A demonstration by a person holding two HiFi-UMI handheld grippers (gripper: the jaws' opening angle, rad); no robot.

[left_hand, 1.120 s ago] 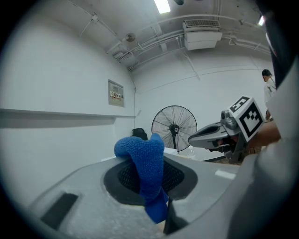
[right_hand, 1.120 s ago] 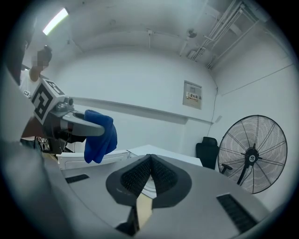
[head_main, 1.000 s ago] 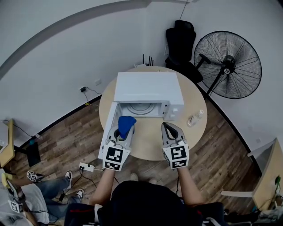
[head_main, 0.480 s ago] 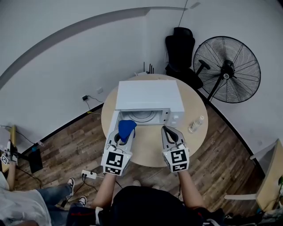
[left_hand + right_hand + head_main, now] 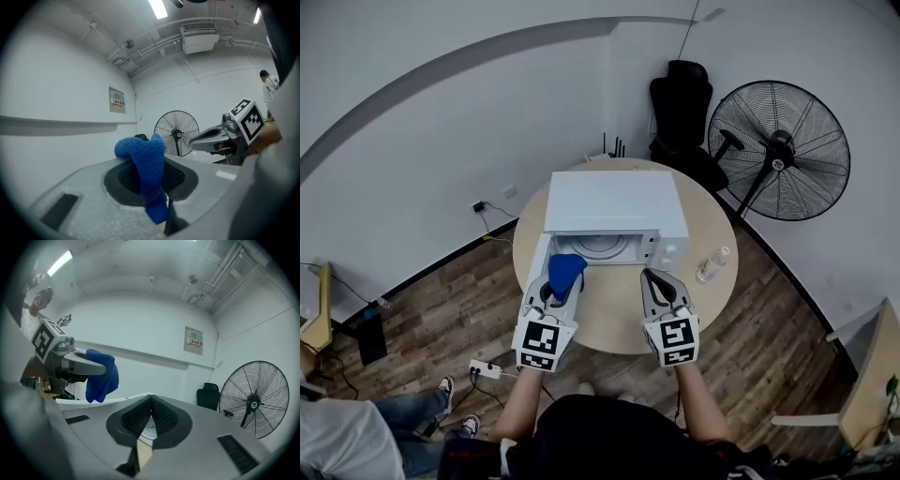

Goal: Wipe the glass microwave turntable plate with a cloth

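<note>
My left tongs (image 5: 560,284) are clenched on a blue terry cloth (image 5: 145,164), which sticks up between them and droops over one side. They are held level in front of the open white microwave oven (image 5: 614,202) on the round wooden desk (image 5: 614,314). My right tongs (image 5: 150,401) are pressed together with nothing in them, beside the left pair but apart from it, pointing at the oven's mouth. The round glass turntable plate (image 5: 600,247) lies inside the oven cavity, and neither tongs touches it. A clear plastic bottle (image 5: 712,262) stands on the desk, right of the oven
</note>
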